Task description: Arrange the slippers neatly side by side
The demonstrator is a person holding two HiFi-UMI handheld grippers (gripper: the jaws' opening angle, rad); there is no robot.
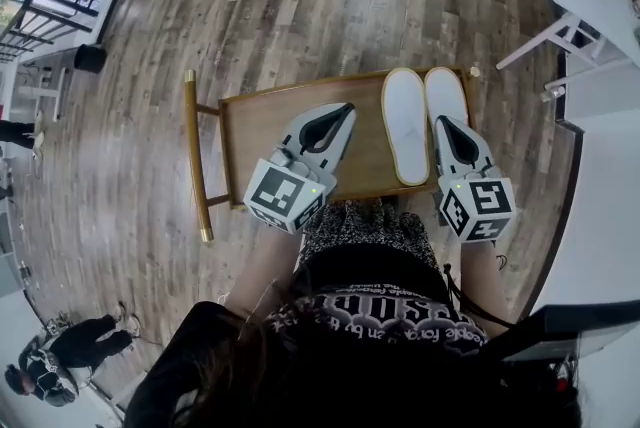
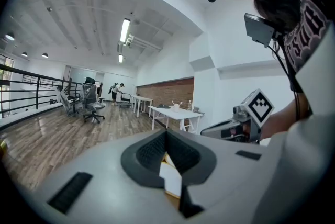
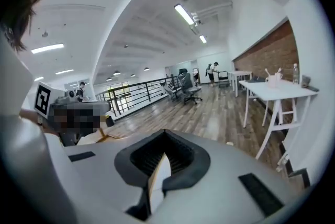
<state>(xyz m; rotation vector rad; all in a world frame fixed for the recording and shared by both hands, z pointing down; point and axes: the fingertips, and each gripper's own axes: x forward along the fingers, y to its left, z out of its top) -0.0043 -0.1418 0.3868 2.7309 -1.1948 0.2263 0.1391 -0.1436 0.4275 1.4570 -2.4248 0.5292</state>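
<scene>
Closest to you in the head view, both tools sit low in the frame. Your left gripper (image 1: 347, 110) has its jaws pressed together with nothing between them; through the gap behind its pads, the left gripper view (image 2: 166, 132) shows only wood and a strip of white. Your right gripper (image 1: 441, 122) is likewise closed and empty (image 3: 165, 134). Its tip lies over the near end of the slipper at frame right, though I cannot tell whether it touches.

Just past the tips, the two white slippers lie on the wooden table (image 1: 260, 131), right of centre: the inner slipper (image 1: 406, 126) and the outer slipper (image 1: 446, 94). They look parallel and just beside each other, toes pointing up the frame, so the pair already seems arranged.

They look thin, flat and light, probably soft enough to bend if lifted by one end. I would pinch the sole's edge near the heel, or nudge the side; on smooth wood they should slide easily.

Further off is plank floor.
</scene>
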